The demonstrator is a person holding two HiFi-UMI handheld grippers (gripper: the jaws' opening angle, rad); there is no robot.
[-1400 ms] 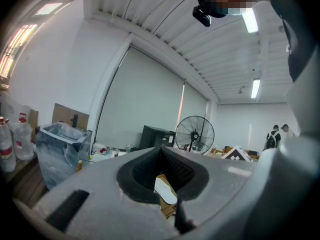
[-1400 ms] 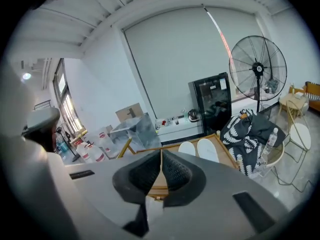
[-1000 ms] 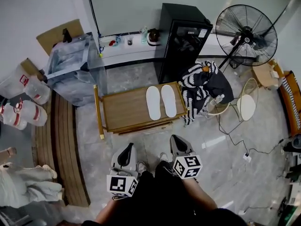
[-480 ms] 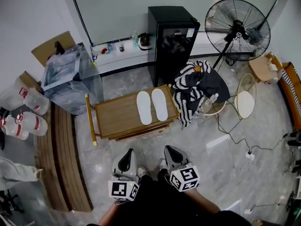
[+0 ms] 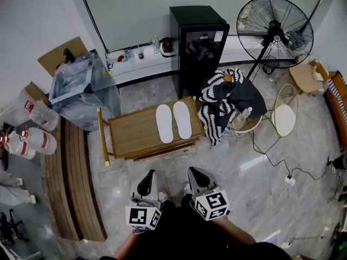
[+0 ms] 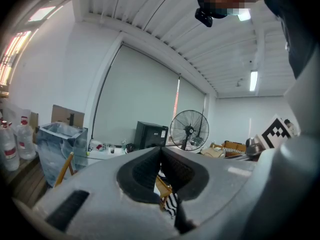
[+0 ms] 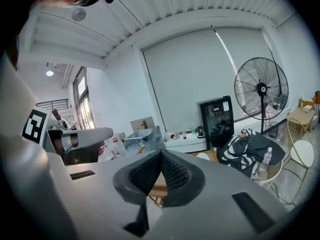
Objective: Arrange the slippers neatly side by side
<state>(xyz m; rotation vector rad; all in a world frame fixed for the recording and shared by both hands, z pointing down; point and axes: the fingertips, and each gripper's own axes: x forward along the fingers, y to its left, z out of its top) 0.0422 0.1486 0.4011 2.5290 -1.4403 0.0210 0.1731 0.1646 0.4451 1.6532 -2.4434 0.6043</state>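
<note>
Room: grey marbled floor below a white wall, seen steeply from above in my head view.
Table (image 5: 135,137): low and wooden, mid-floor, on the far side and well apart from both my grippers.
Slippers: two white ones, left slipper (image 5: 164,123) and right slipper (image 5: 182,120), lie flat on the table's right part. They are parallel and just beside each other with a thin gap, their lengths running near to far.
Left gripper (image 5: 149,173): I hold it at the near edge, pointing toward the table. In its own view the jaws are together at the tips with nothing between them.
Right gripper (image 5: 193,172): just right of the left one, pointing the same way. Its jaws are pressed together too, and empty.
Cabinet (image 5: 198,37): black, glass-fronted, against the far wall beyond the table.
Fan (image 5: 275,31): large, on a stand, far right.
Cloth (image 5: 219,99): black-and-white striped, heaped on a seat just right of the table.
Chair (image 5: 284,118): pale round one, right of the cloth.
Bin (image 5: 81,85): clear, far left of the table.
Bottles (image 5: 35,110): big water bottles along the left wall.
</note>
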